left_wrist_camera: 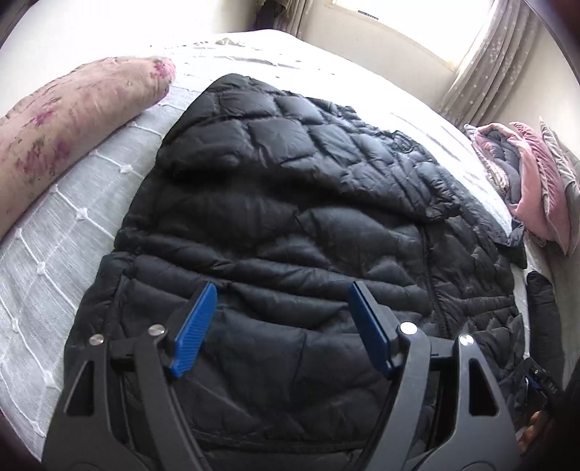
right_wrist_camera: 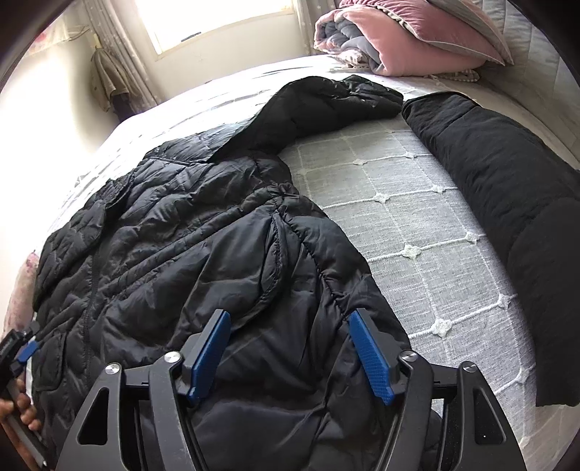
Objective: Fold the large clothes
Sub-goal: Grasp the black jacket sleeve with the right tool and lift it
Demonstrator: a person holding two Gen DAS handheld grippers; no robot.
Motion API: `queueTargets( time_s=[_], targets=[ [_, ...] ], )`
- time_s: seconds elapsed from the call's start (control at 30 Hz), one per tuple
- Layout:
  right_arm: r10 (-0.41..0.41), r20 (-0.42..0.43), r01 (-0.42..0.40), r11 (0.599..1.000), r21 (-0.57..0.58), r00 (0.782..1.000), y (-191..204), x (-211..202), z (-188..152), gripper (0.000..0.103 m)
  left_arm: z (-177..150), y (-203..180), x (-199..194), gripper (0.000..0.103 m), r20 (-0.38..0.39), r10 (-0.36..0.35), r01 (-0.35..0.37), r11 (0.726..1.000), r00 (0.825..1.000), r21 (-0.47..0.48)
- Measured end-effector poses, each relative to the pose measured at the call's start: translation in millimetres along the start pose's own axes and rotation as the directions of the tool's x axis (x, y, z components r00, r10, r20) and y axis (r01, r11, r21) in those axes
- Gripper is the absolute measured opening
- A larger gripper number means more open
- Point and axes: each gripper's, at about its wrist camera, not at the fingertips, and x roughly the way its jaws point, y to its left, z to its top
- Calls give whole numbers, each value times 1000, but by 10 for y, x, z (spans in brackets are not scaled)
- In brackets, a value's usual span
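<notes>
A black quilted puffer jacket (left_wrist_camera: 290,203) lies spread on a bed with a grey-white grid bedspread (left_wrist_camera: 72,224). One part is folded over its upper half. My left gripper (left_wrist_camera: 282,290) is open with blue pads, just above the jacket's near hem, empty. In the right wrist view the jacket (right_wrist_camera: 174,246) lies with one sleeve (right_wrist_camera: 326,98) stretched toward the far side. My right gripper (right_wrist_camera: 290,319) is open and empty over the jacket's right shoulder area. The left gripper (right_wrist_camera: 25,355) shows at the left edge.
A pink floral bolster (left_wrist_camera: 72,119) lies at the bed's left. A pile of pink and grey bedding (right_wrist_camera: 398,36) sits at the far end. A black rolled garment (right_wrist_camera: 507,181) lies on the bedspread (right_wrist_camera: 417,232) to the right. A window (right_wrist_camera: 217,18) with curtains is behind.
</notes>
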Motion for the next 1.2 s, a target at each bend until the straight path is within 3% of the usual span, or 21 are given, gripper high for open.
queueTargets(
  time_s=[0.1,0.2,0.33,0.5,0.7,0.9,1.03,1.2],
  targets=[
    [-24,-4,24,999,-27,1000,78,86,34,77,0,76,85,75,-43,-26,25,999,999,-41],
    [-9,-6,9,999,-41,1000,119,153,133,78,24,105,77,75,-32,-19,18,999,999,-46],
    [66,-3,-66,995,81,998,-45,246,397,78,67,95,112,75,-48,-30,27,998,998,-54],
    [63,5,-63,981,184,998,-227,409,916,78,117,69,161,75,-71,-55,50,996,996,-68],
    [114,-53,-92,947,308,992,-289,904,1774,78,152,23,287,77,-105,-21,15,999,994,-51],
    [-37,-1,35,932,360,999,-255,1194,2564,78,133,-83,324,78,-97,34,-31,999,995,30],
    [-160,-21,156,917,366,987,-299,1426,2757,78,143,-120,350,79,-91,53,-47,997,994,62],
    [-175,-29,172,906,388,984,-453,1602,2781,77,149,-120,357,79,-88,54,-46,995,995,86]
  ],
)
